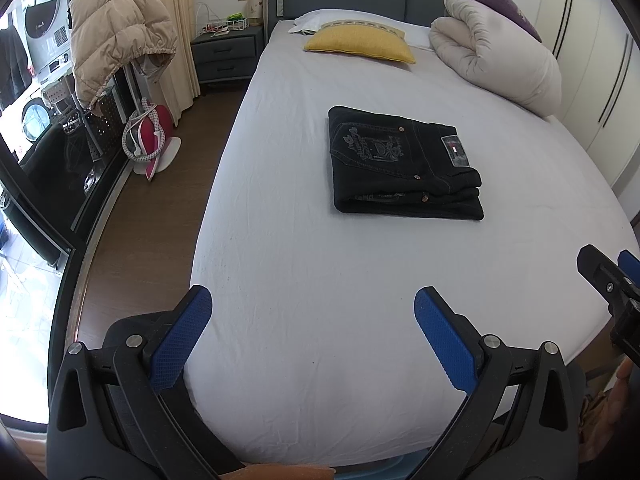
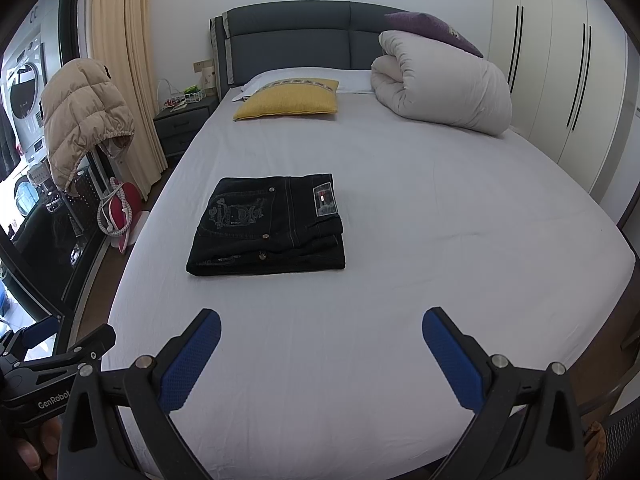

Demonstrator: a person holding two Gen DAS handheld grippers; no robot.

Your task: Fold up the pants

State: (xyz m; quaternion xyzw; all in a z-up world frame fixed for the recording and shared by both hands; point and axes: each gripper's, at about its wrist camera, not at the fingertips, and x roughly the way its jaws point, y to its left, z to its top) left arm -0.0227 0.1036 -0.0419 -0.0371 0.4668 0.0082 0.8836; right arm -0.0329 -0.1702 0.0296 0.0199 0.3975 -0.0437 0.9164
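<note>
A bedroom with a wide bed [image 1: 360,320] under a pale sheet fills both views, and white wardrobe doors [image 2: 560,80] stand at 2 o'clock. On the bed, a rolled white duvet [image 2: 444,88] lies at 1 o'clock near the dark headboard [image 2: 288,44], with a purple cushion [image 2: 432,28] on top of it. A beige puffer jacket [image 1: 120,40] hangs at 10 o'clock beside the curtain [image 2: 120,60]. A yellow pillow [image 2: 288,100] lies at 12 o'clock, just in front of the white pillow.

The black pants [image 1: 404,164] lie folded into a compact rectangle in the middle of the bed, flat on the sheet, with the back pocket and a small label facing up. In the right wrist view they [image 2: 268,226] are at 11 o'clock.

The left gripper [image 1: 312,340] hovers over the near edge of the bed, its blue fingers wide apart and holding nothing. The right gripper [image 2: 320,356] is the same, spread wide and empty, well apart from the pants.
</note>
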